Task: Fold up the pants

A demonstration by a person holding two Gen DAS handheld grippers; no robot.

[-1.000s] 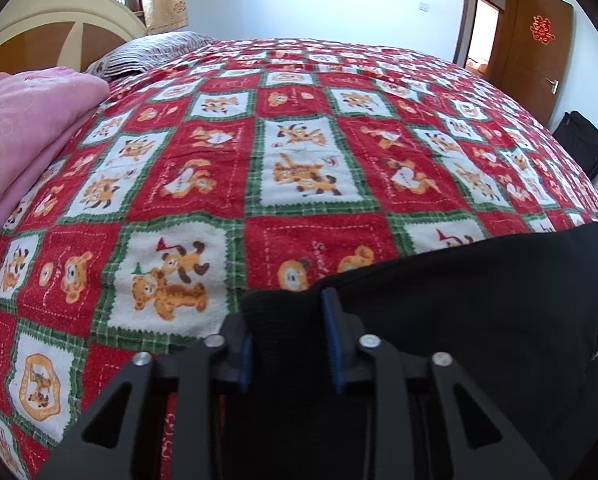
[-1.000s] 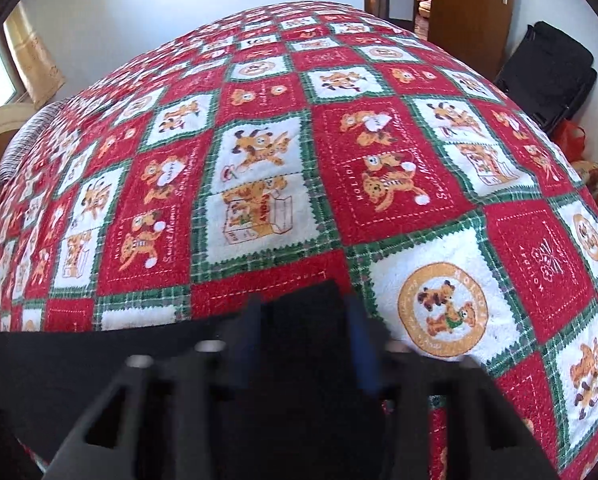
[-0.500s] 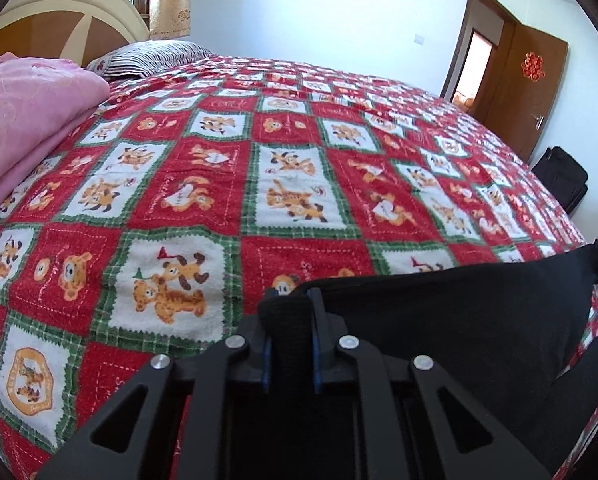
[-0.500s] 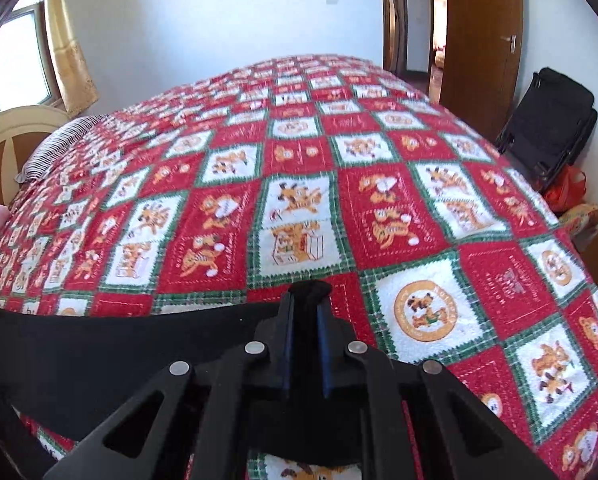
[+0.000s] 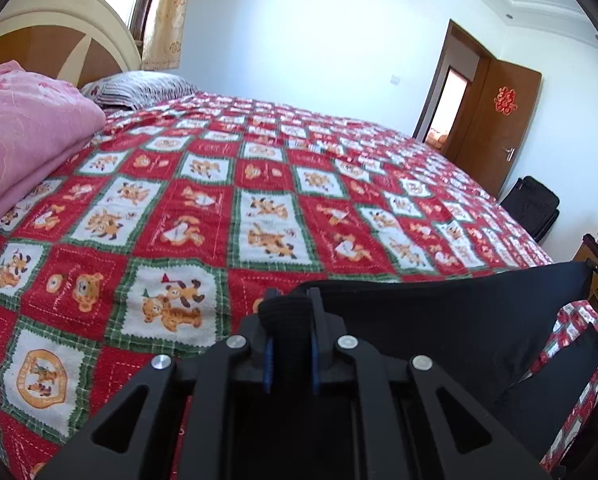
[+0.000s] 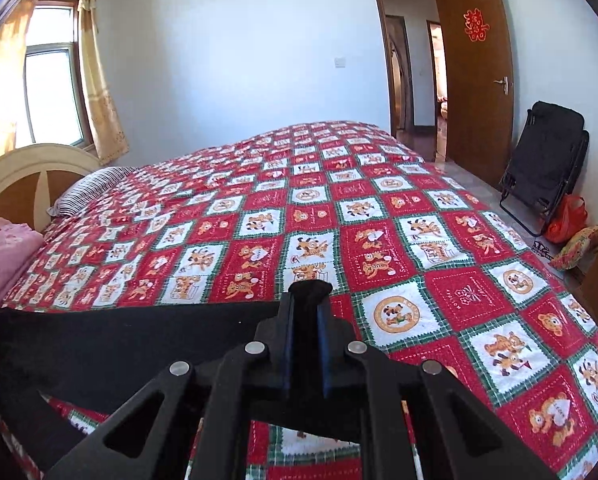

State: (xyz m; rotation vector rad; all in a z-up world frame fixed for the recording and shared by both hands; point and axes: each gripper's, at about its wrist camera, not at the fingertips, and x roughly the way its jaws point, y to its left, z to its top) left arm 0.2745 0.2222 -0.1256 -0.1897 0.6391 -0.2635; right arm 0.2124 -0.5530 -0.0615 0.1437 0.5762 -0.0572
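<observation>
your left gripper [image 5: 291, 312] and right gripper [image 6: 307, 304] were each clenched on a bunched corner of the black pants [image 5: 439, 312], stretched taut above the red patterned bedspread [image 5: 267, 208].

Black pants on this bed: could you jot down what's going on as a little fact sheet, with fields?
garment: black pants, stretched between the two grippers
left gripper: shut on a bunched corner of the pants
right gripper: shut on the other corner
surface: bed with red, white and green cartoon bedspread
pants position: top edge held up above the bedspread, the rest hanging toward the near side
nearby: pink blanket, striped pillow, folded black chair
fold: none visible yet
</observation>
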